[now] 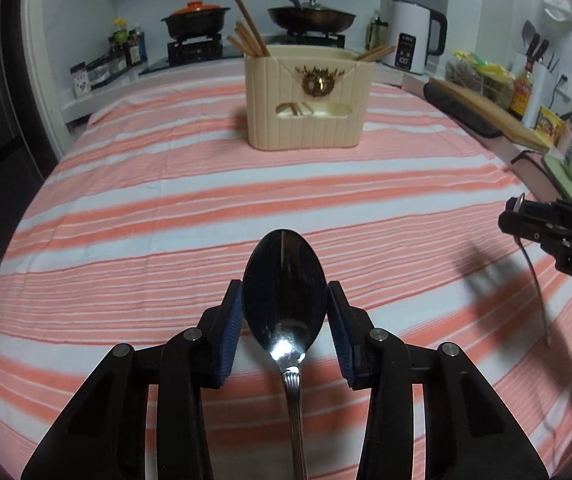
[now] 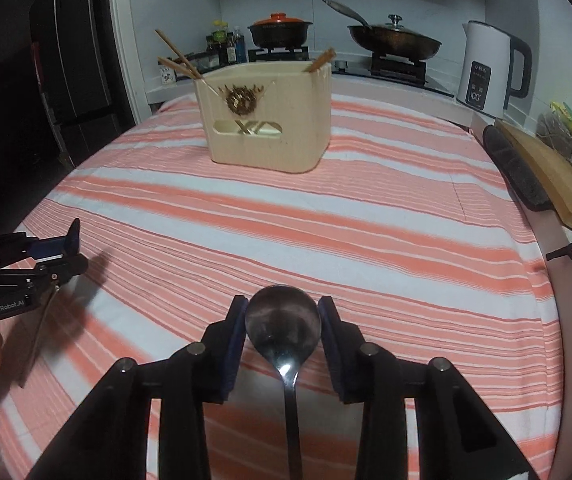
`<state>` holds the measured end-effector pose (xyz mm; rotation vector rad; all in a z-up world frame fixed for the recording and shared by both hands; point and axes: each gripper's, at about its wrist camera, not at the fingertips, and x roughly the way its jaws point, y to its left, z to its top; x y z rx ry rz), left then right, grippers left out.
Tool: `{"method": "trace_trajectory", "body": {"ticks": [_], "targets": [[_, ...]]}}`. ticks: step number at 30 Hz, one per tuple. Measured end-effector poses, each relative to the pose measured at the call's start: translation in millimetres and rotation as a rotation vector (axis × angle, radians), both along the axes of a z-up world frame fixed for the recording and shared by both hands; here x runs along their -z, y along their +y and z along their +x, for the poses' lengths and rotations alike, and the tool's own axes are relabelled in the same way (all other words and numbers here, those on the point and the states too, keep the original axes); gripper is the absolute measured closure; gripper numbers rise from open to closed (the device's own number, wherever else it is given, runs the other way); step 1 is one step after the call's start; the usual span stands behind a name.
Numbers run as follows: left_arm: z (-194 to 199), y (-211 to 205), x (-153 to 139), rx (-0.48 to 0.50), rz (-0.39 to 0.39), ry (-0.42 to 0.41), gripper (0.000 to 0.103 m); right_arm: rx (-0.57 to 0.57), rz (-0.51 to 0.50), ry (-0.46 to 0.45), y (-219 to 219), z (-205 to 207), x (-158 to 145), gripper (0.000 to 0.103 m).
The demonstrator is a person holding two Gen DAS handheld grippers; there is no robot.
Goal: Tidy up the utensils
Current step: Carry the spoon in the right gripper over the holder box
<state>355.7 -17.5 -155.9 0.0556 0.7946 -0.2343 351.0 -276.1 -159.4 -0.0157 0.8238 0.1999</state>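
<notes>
My left gripper [image 1: 285,296] is shut on a steel spoon [image 1: 284,288], bowl forward between the blue pads, handle running back under the camera. My right gripper [image 2: 282,308] is shut on a second steel spoon [image 2: 282,322], held the same way. Both are above the striped cloth, apart from a cream utensil holder [image 1: 306,100] that stands upright at the far middle of the table and has wooden chopsticks [image 1: 248,26] leaning in its left and right ends. The holder also shows in the right wrist view [image 2: 266,120]. The right gripper appears at the right edge of the left wrist view [image 1: 558,236], the left one at the left edge of the right wrist view [image 2: 26,264].
A pink and white striped cloth [image 1: 166,200] covers the table. Behind it are a stove with a black pot [image 1: 194,20] and a lidded pan [image 1: 312,16], a white kettle [image 1: 414,36] and bottles [image 1: 126,44]. A wooden board [image 1: 494,112] lies along the right edge.
</notes>
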Motion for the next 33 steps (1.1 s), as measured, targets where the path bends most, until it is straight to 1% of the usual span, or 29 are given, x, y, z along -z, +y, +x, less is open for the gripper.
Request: {"method": "trace_trajectory", "body": {"ticks": [3, 7, 10, 13, 16, 20, 28, 33], "targets": [[-21, 3, -23, 0.011, -0.029, -0.059, 0.062, -0.011, 0.025, -0.051, 6, -23, -25, 0.067], [-46, 6, -46, 0.021, -0.074, -0.116, 0.062, -0.006, 0.044, -0.108, 14, -51, -52, 0.067], [-61, 9, -59, 0.028, -0.114, -0.143, 0.062, 0.01, 0.035, -0.146, 19, -66, -64, 0.067], [-72, 9, -68, 0.036, -0.133, -0.17, 0.062, 0.018, 0.029, -0.179, 24, -76, -72, 0.067], [-76, 11, -74, 0.036, -0.147, -0.189, 0.062, 0.023, 0.034, -0.197, 28, -80, -78, 0.067], [-77, 17, -78, 0.027, -0.174, -0.194, 0.062, 0.033, 0.048, -0.205, 28, -77, -82, 0.067], [-79, 21, -79, 0.019, -0.175, -0.2, 0.062, 0.041, 0.063, -0.223, 27, -76, -89, 0.067], [-77, 23, -82, 0.022, -0.181, -0.195, 0.062, 0.034, 0.073, -0.233, 28, -76, -99, 0.067]]}}
